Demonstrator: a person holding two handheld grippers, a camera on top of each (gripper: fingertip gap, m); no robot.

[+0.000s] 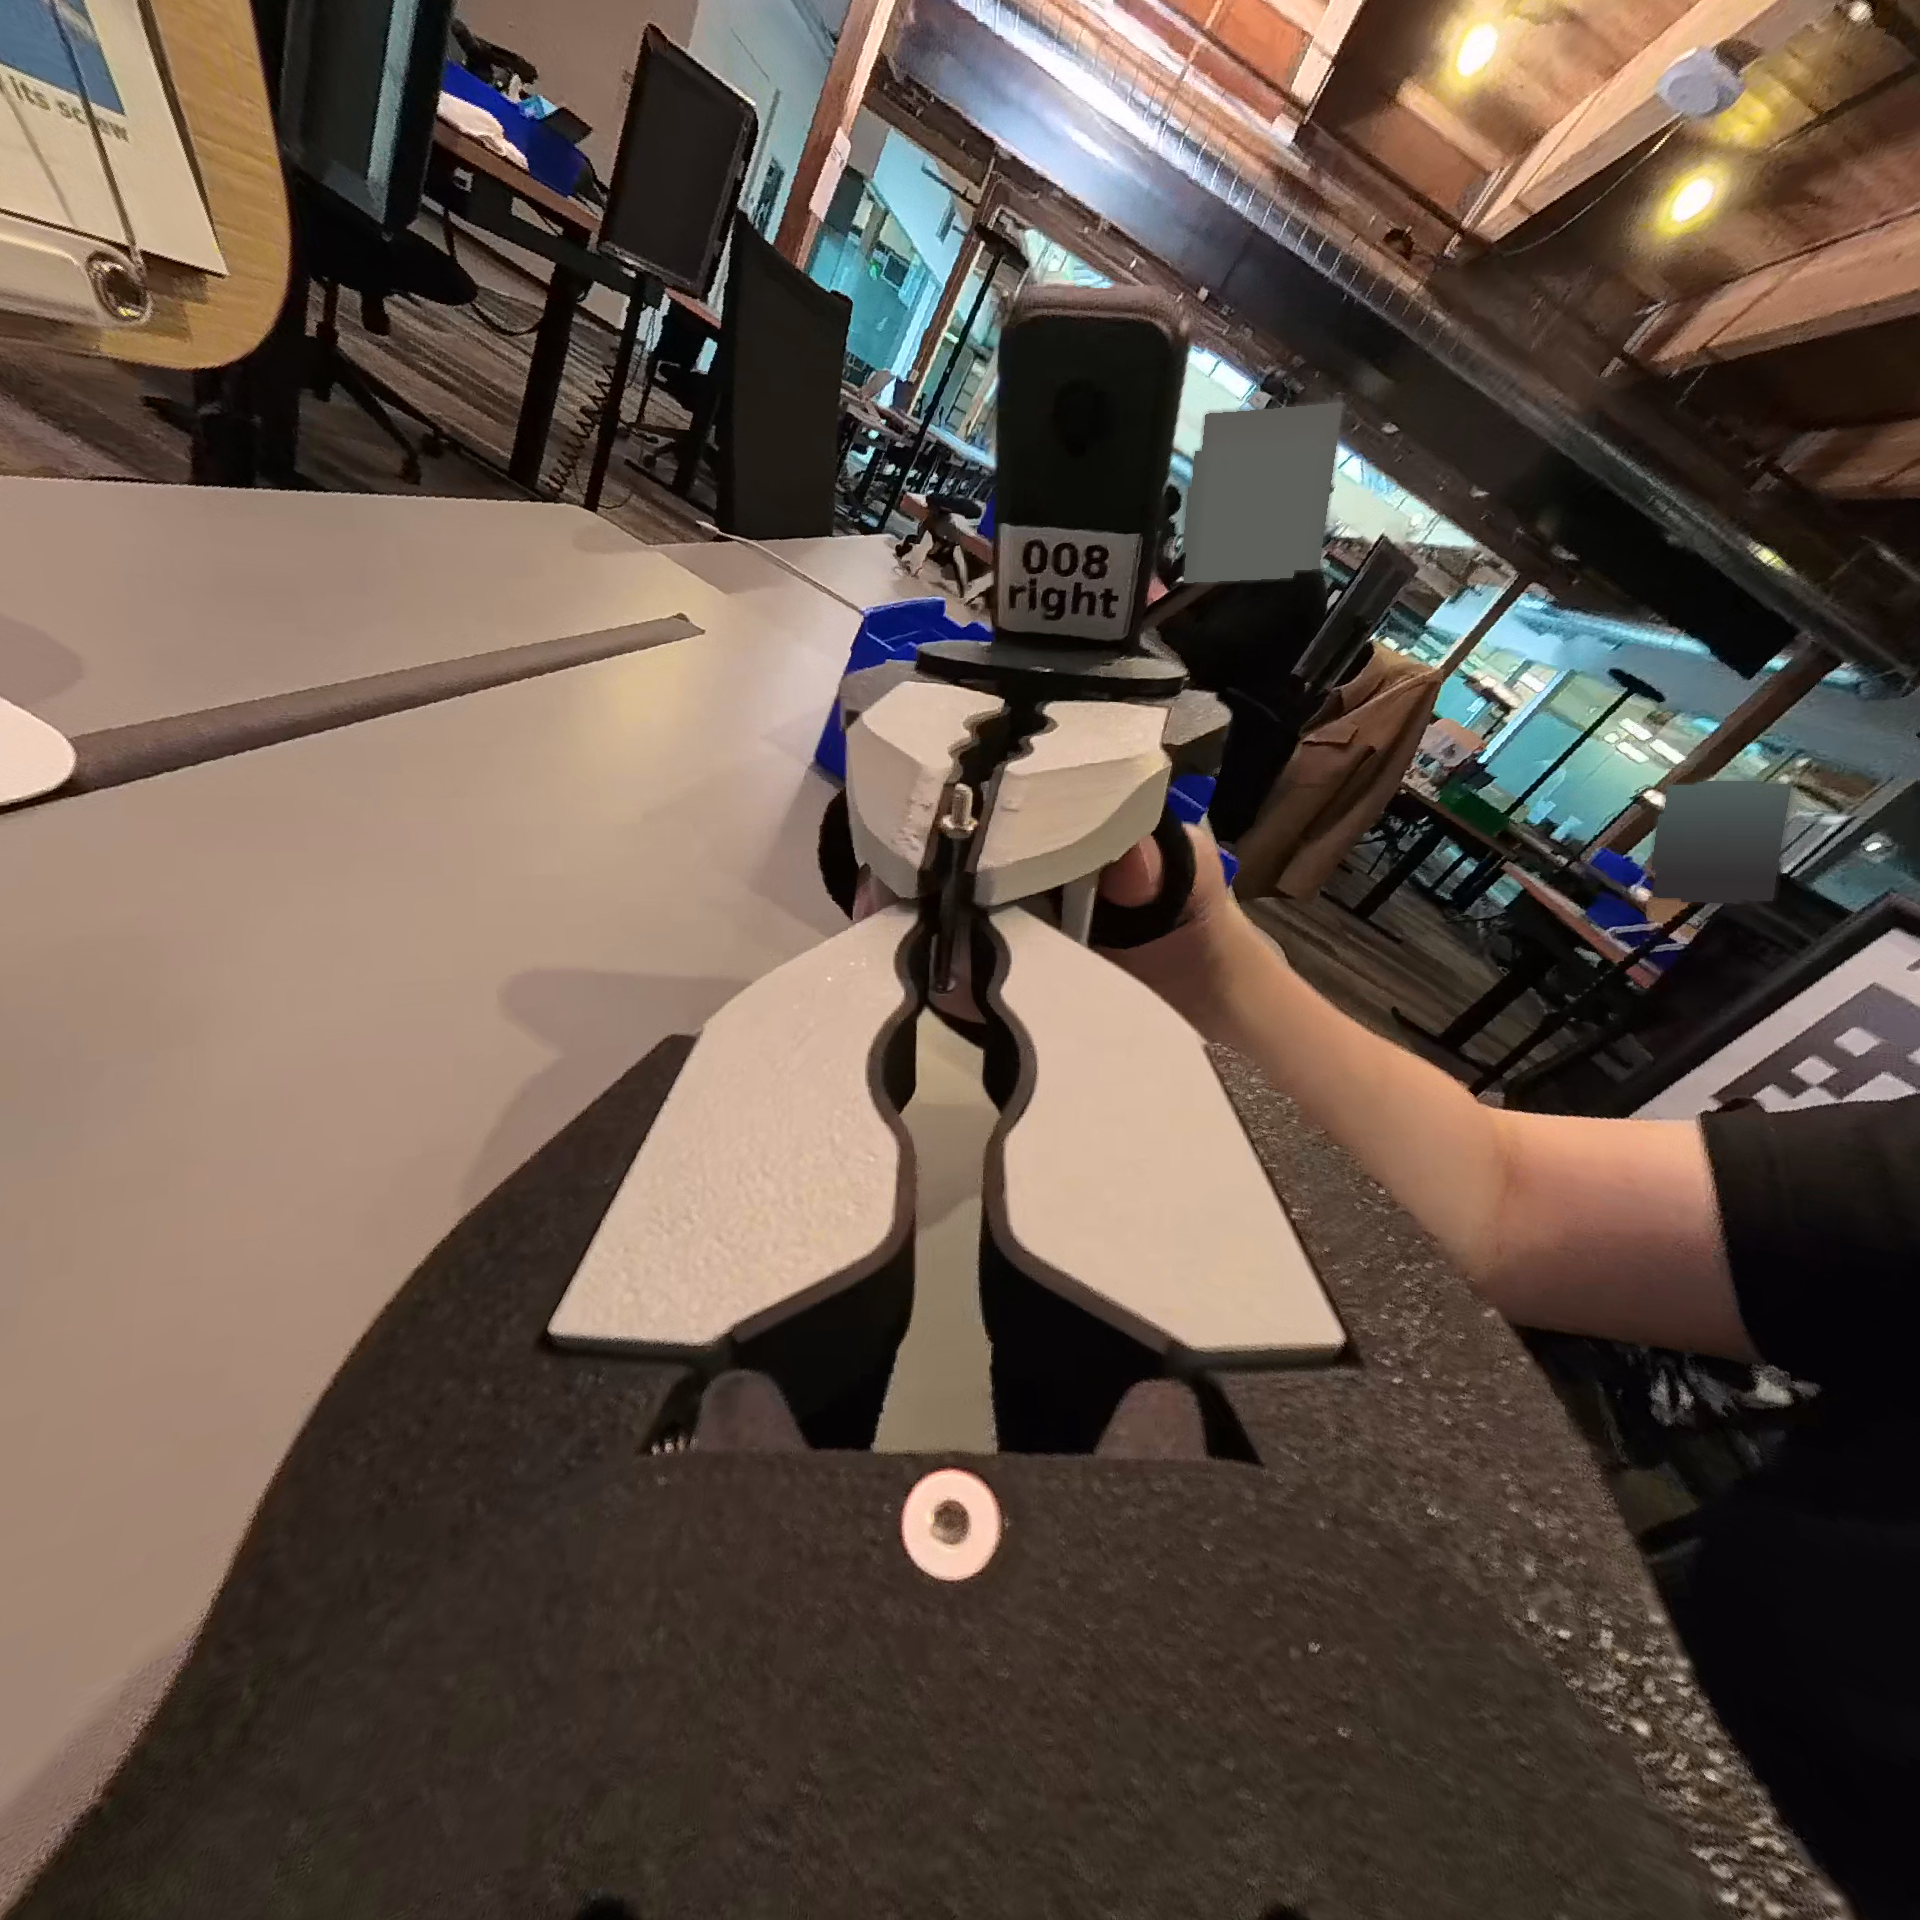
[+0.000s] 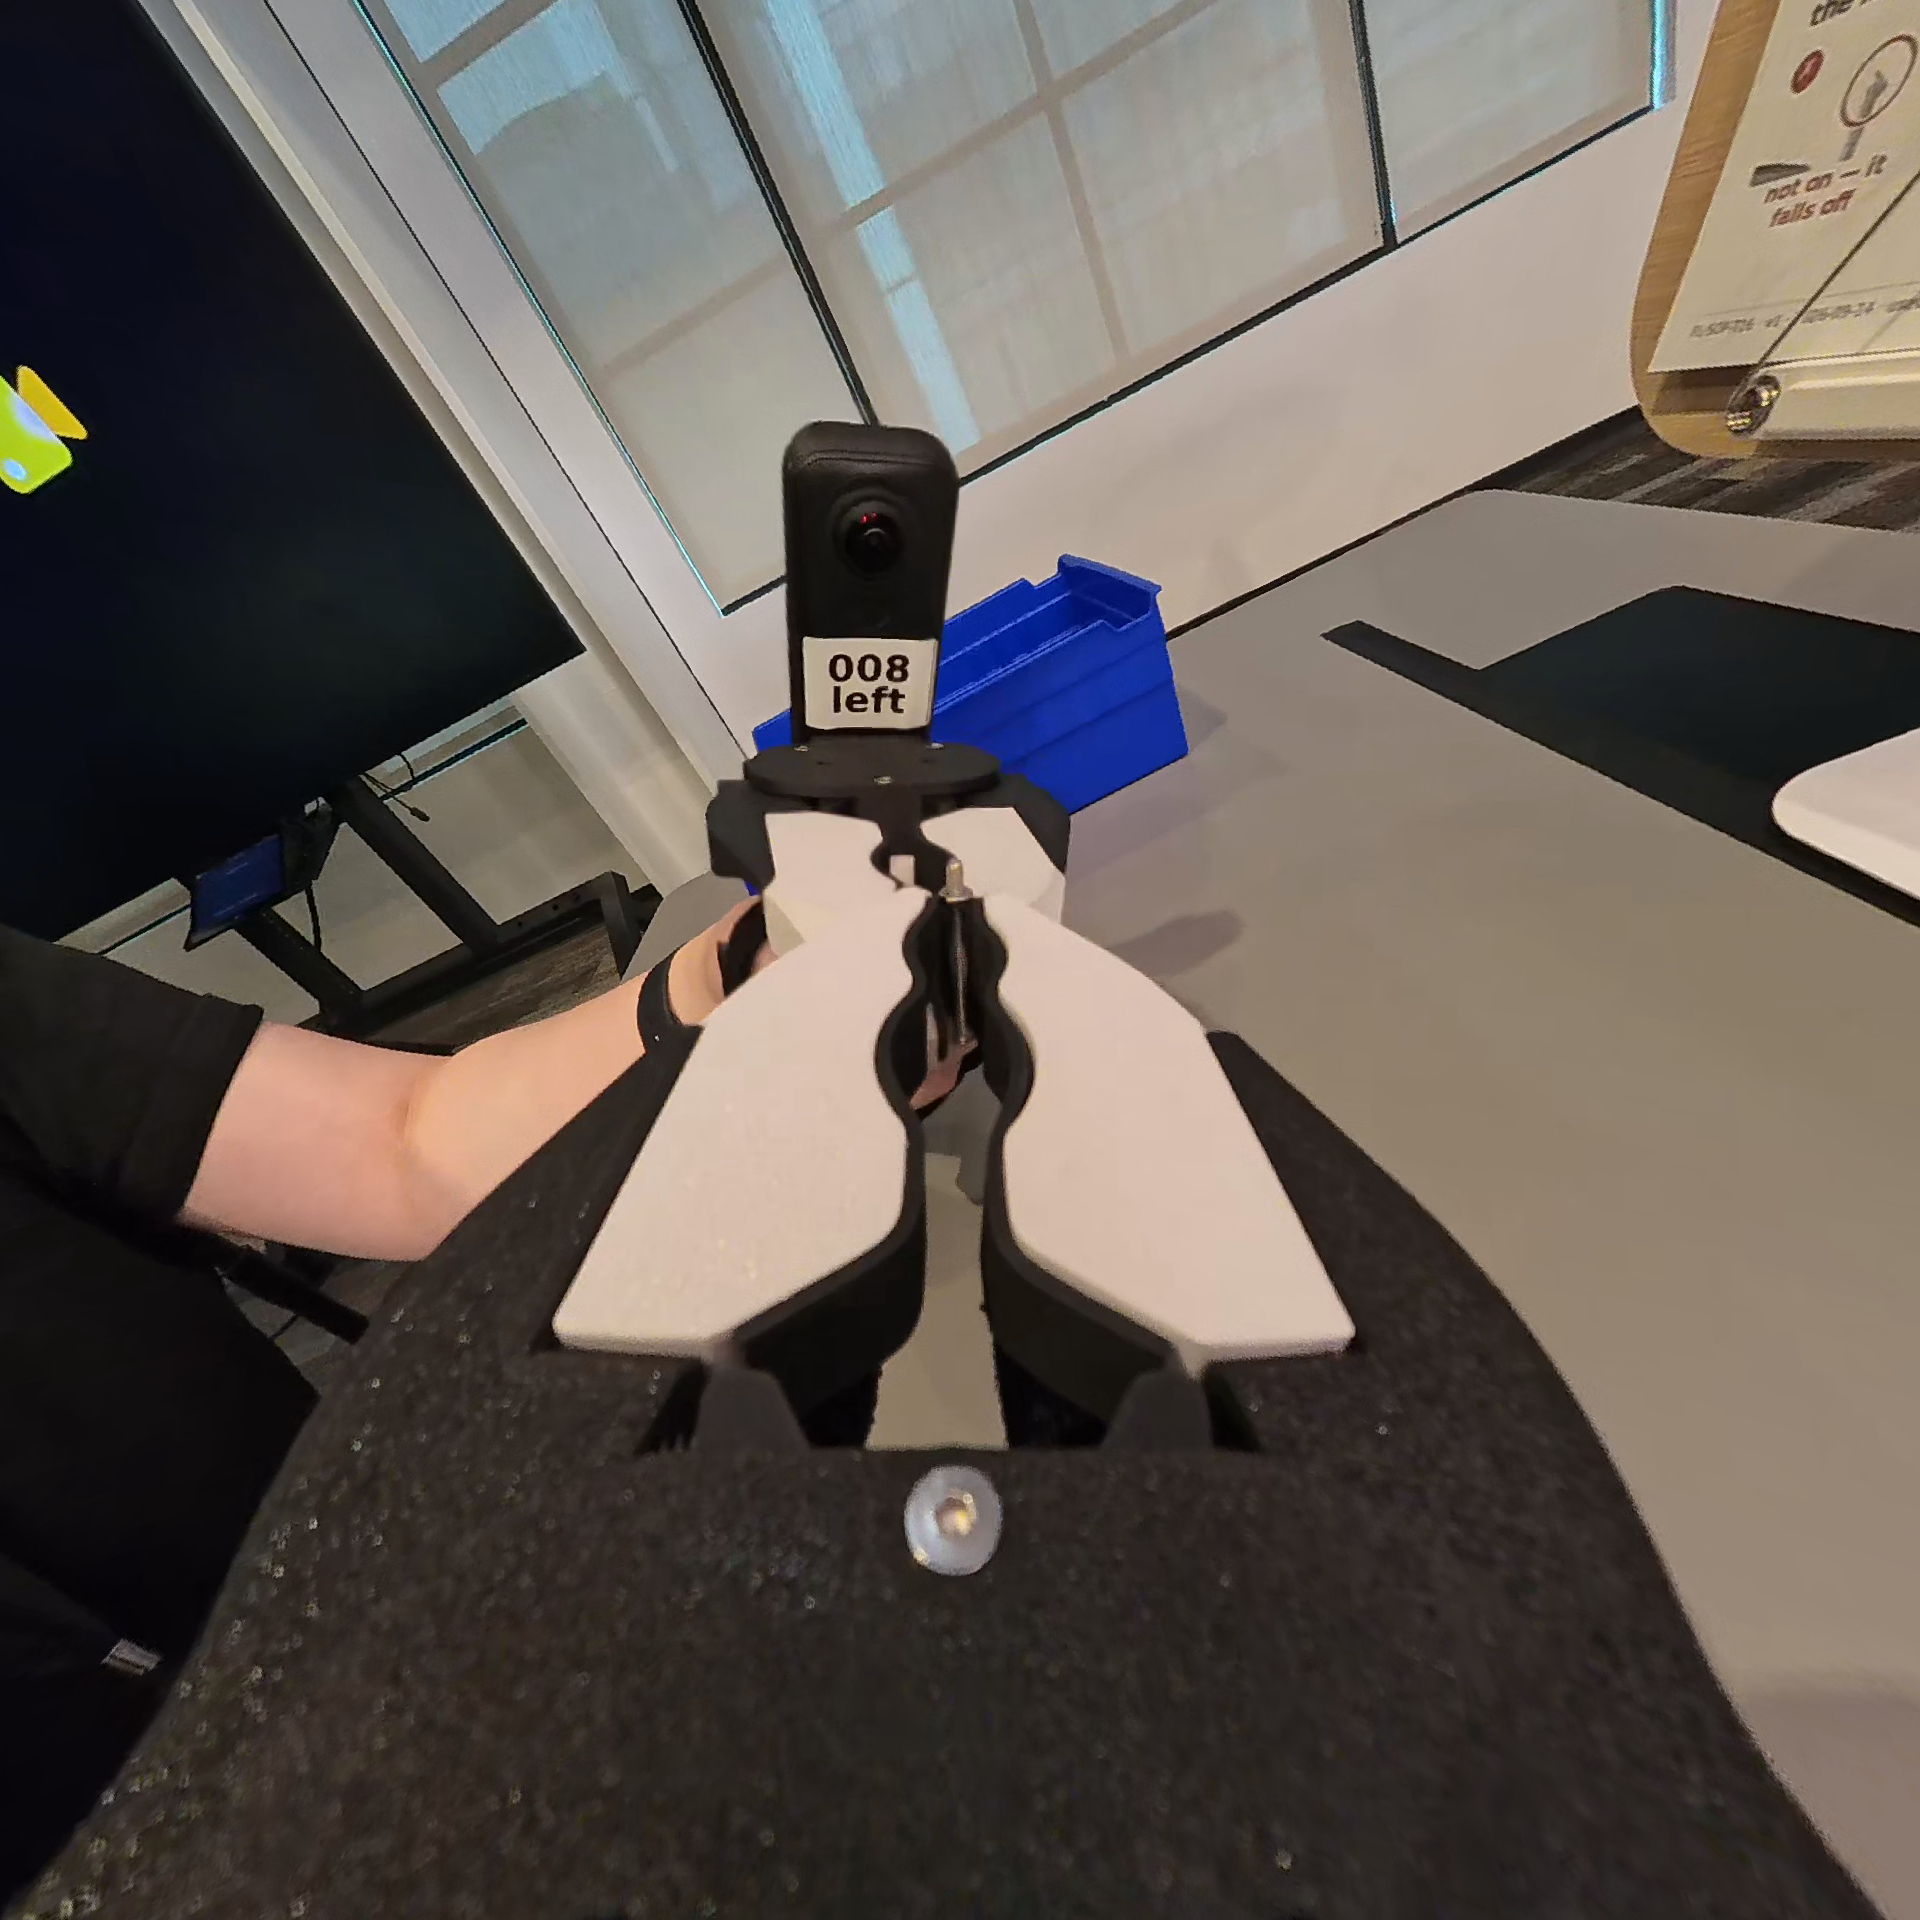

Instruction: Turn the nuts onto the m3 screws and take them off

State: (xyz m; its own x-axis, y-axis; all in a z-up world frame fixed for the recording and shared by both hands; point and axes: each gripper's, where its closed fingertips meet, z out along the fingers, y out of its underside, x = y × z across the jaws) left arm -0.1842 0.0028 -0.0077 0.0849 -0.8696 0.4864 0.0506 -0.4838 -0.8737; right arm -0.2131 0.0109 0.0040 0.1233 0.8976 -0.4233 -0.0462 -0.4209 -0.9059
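Left wrist view: two grippers meet tip to tip above a grey table (image 1: 416,883).
Left gripper (image 1: 954,935): jaws slightly apart, pads standing clear on either side of the bolt's dark lower part.
Bolt (image 1: 958,821): slim, upright, threaded end on top, in front of the right gripper (image 1: 971,862).
Right wrist view: same meeting seen from the other side.
Right gripper's fingertips (image 2: 997,935): nearly closed, pinching the bolt, which runs down between them.
Blue bin (image 2: 1070,696): on the table behind the left gripper.
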